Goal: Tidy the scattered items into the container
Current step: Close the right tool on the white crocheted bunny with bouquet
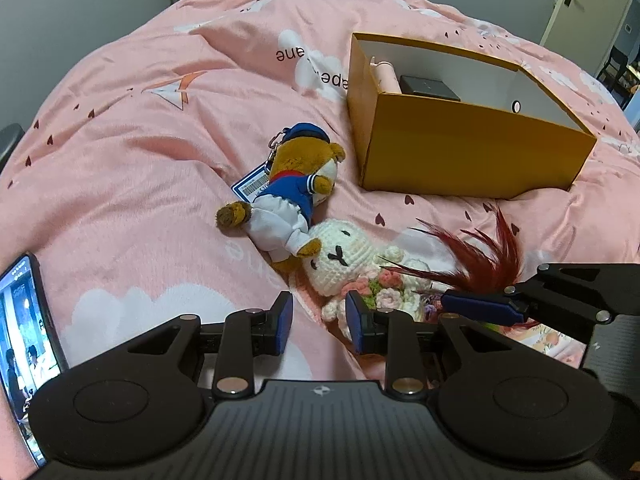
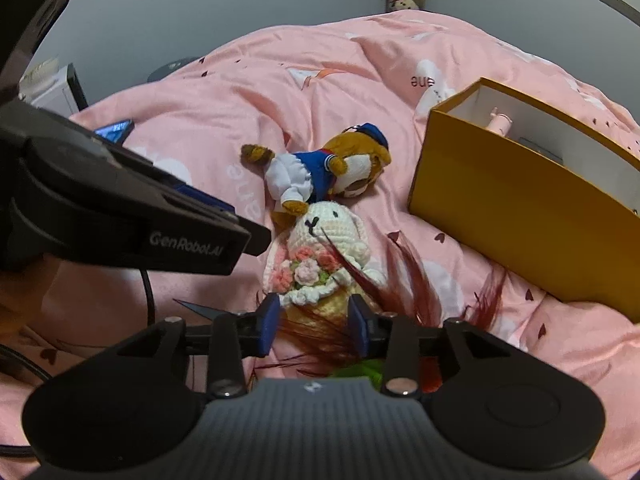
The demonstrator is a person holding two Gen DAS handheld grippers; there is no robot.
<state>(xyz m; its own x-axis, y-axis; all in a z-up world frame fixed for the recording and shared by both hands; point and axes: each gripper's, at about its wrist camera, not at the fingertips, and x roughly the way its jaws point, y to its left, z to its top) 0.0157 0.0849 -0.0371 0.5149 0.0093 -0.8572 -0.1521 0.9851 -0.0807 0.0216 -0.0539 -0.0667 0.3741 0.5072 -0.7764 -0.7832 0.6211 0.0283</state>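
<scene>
Right gripper [image 2: 314, 326] part-open, astride white crocheted rabbit's [image 2: 320, 240] base among red feathers [image 2: 404, 280] (touch unclear); left gripper [image 1: 319, 324] narrow, empty. Close low on body, clear feathers, carry to yellow cardboard box [image 2: 520, 216]

Both views are lit softly and rather dimly by indoor light, seemingly from overhead. Only faint shadows are cast in the folds of the pink bedspread [image 1: 140, 184]. Strong fisheye bending is seen at the edges, with dark vignetted corners. A glowing phone screen [image 1: 24, 344] is slightly washed out. The near black housing in the right wrist view is rendered softly, perhaps out of focus.
</scene>
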